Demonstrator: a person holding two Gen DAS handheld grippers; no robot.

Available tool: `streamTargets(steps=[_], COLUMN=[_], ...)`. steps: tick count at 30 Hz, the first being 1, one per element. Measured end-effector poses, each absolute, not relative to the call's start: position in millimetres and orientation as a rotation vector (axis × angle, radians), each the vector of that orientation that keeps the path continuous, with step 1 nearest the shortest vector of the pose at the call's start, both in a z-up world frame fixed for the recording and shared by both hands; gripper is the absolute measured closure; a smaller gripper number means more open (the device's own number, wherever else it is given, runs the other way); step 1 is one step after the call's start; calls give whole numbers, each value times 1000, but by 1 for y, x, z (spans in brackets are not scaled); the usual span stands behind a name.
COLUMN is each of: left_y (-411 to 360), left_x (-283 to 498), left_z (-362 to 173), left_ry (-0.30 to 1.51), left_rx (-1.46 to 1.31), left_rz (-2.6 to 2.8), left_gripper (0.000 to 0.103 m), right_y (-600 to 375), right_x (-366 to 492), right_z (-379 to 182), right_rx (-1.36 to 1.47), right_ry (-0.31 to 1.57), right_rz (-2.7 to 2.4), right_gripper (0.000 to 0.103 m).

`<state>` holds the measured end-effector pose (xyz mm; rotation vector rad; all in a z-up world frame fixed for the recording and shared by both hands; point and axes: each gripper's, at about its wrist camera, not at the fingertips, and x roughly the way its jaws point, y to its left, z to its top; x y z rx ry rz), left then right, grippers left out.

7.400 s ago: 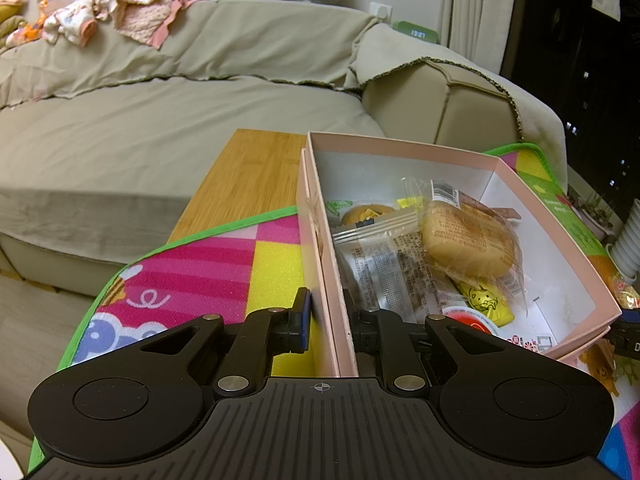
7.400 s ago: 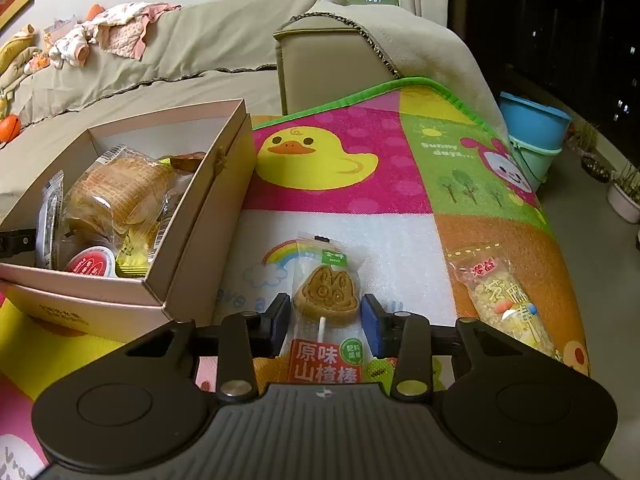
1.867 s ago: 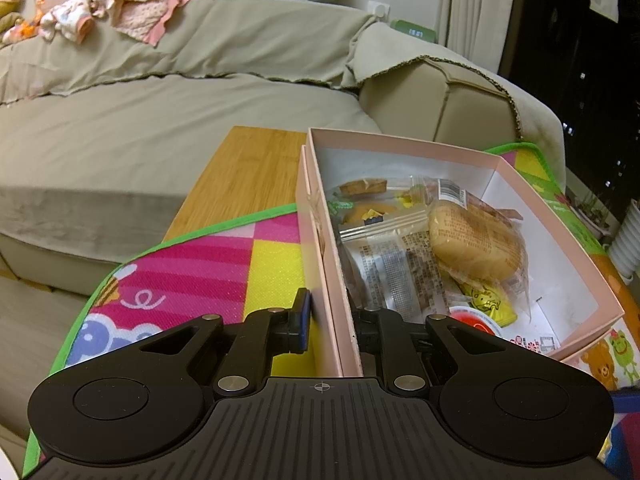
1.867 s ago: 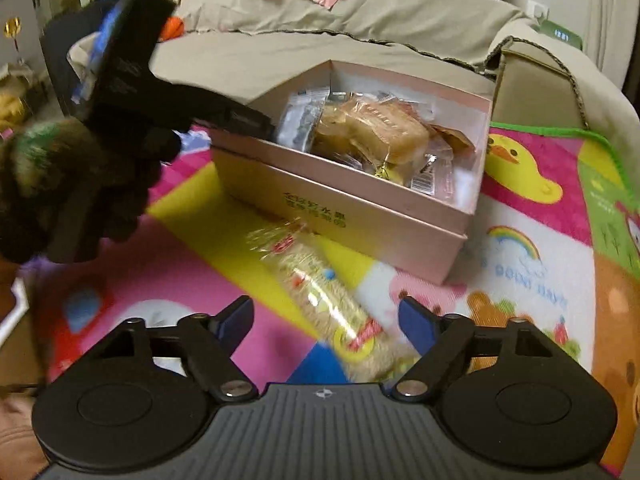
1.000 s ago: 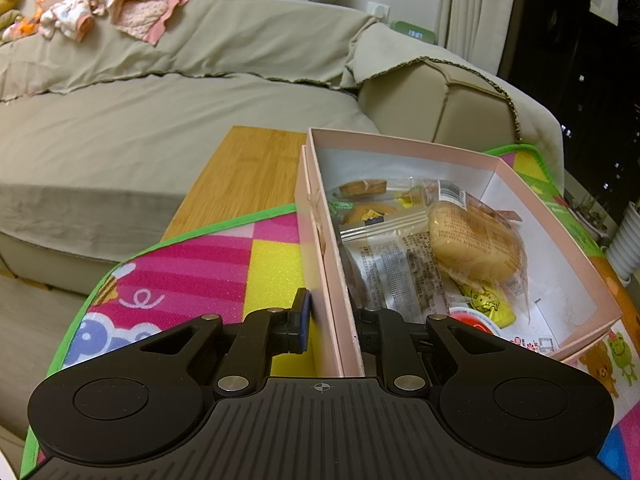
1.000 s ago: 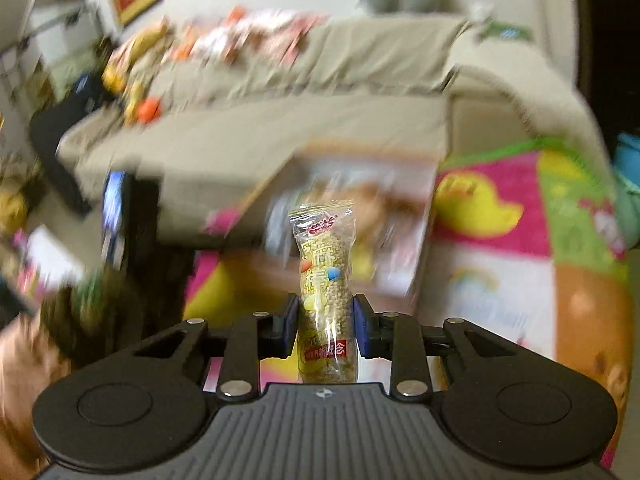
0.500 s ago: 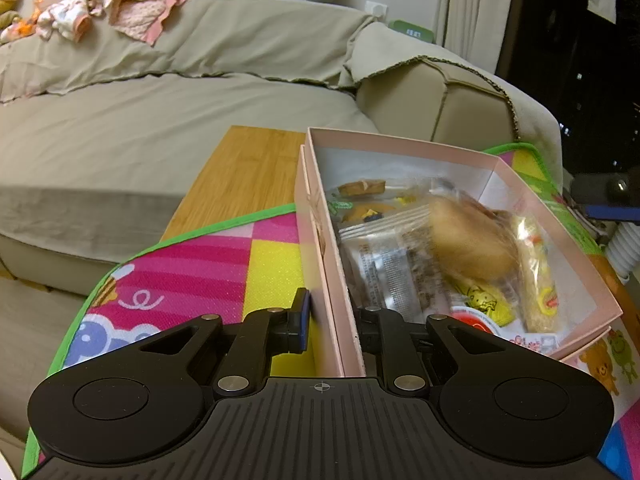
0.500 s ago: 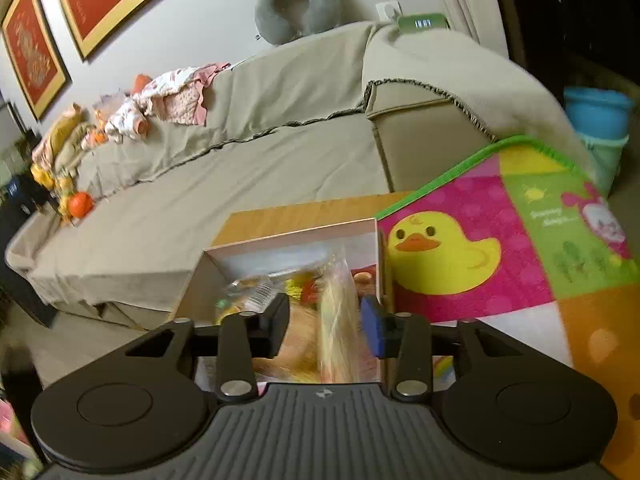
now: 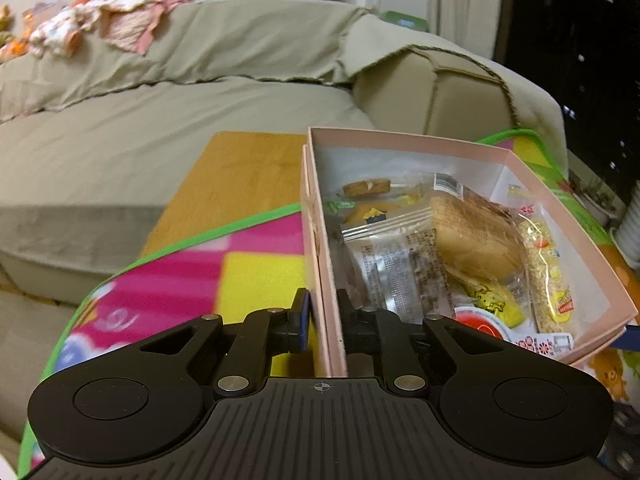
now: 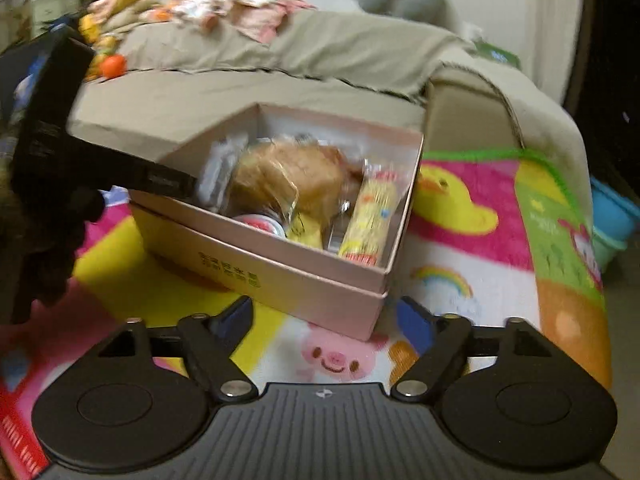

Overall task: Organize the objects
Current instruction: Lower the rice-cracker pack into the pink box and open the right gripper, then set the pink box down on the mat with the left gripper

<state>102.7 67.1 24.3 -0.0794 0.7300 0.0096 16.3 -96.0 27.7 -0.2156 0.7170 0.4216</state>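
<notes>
Snack box steadied by one gripper, the other free above the play mat.

The left gripper point(image 9: 322, 316) is clenched on the near wall of the single pink box point(image 9: 472, 148); the right gripper point(image 10: 324, 316), jaws just opened and empty, faces the box's corner. One cereal bar point(image 10: 370, 220) lies lengthwise along the box's right wall, beside one wrapped bun point(image 10: 288, 178).

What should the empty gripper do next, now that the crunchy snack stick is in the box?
Probably lift the right gripper back and look around the mat for another snack. Its jaws have just been opening and hold nothing; the snack stick lies inside the pink box, whose wall the left gripper clamps steady.
</notes>
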Motion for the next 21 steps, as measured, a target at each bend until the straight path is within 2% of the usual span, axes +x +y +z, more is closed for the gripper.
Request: streamTargets(steps=[4,5,6,9,11,14,15,21], left_y=[57,56,55,56,57,58,57,48], left_x=[146,156,166,175,174,159,147,55], left_z=[20,19,17,17,18,28,35,61], left_ry=[706,702,702,679,668,610,567,429], left_rx=[-95,-80,-42,17,34,55,57,40], left_rz=[-32,-33,-15,27,42,69,66,76], left_gripper=[88,82,70,60,59,55,55,57], right_y=[-107,-110,-111,-114,-116,-119,-123,-138], right_x=[43,49,56,73,76,69,67,24], right_z=[17,16,15,13,13,14,14,11], right_rx=[-128,-125,-121,-91,-78,-87,-86,-56], right_ry=[717,703,690,670,663,653,655,747], right_rz=[326,303,279,237,225,186,179,142], right_gripper=[29,29,29,29,25,10,2,0])
